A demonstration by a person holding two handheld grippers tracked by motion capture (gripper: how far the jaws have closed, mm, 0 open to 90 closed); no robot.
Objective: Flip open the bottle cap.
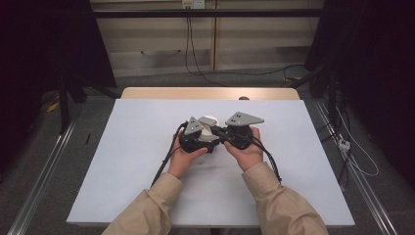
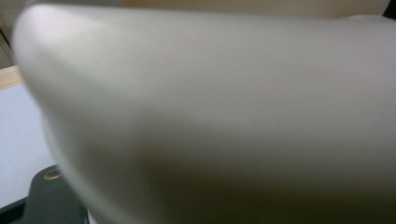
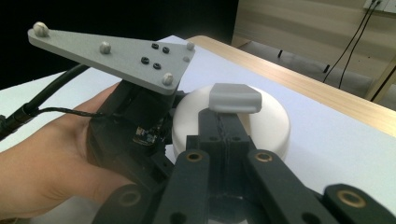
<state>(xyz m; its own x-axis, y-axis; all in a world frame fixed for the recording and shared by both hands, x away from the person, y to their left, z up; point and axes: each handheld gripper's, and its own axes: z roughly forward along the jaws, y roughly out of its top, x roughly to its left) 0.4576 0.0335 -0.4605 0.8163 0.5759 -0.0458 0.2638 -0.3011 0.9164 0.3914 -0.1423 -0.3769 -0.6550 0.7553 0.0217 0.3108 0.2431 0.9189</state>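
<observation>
1. A white round bowl (image 1: 209,122), turned upside down, sits near the middle of the pale bench (image 1: 122,171), between the two tools.
2. The left tool (image 1: 198,138) is held in the person's left hand (image 1: 183,159) and comes at the bowl from the left. In the left gripper view the bowl's white wall (image 2: 224,121) is so close that it is blurred. The jaws are drawn almost fully together; the bowl presses close against them, but whether they pinch its rim cannot be told.
3. The right tool (image 3: 233,100) is held in the right hand (image 1: 247,154) and reaches over the bowl from the right.
4. In the right gripper view its two black jaws are closed tight against each other, with nothing between them. Their grey tip rests on the flat top of the bowl (image 3: 261,121).
5. The grey three-cornered plate (image 3: 112,51) of the left tool shows just beside the bowl in that view, above the left hand (image 3: 46,154).
6. Black cables (image 1: 164,164) trail from both tools back toward the person's beige sleeves (image 1: 147,213).
</observation>
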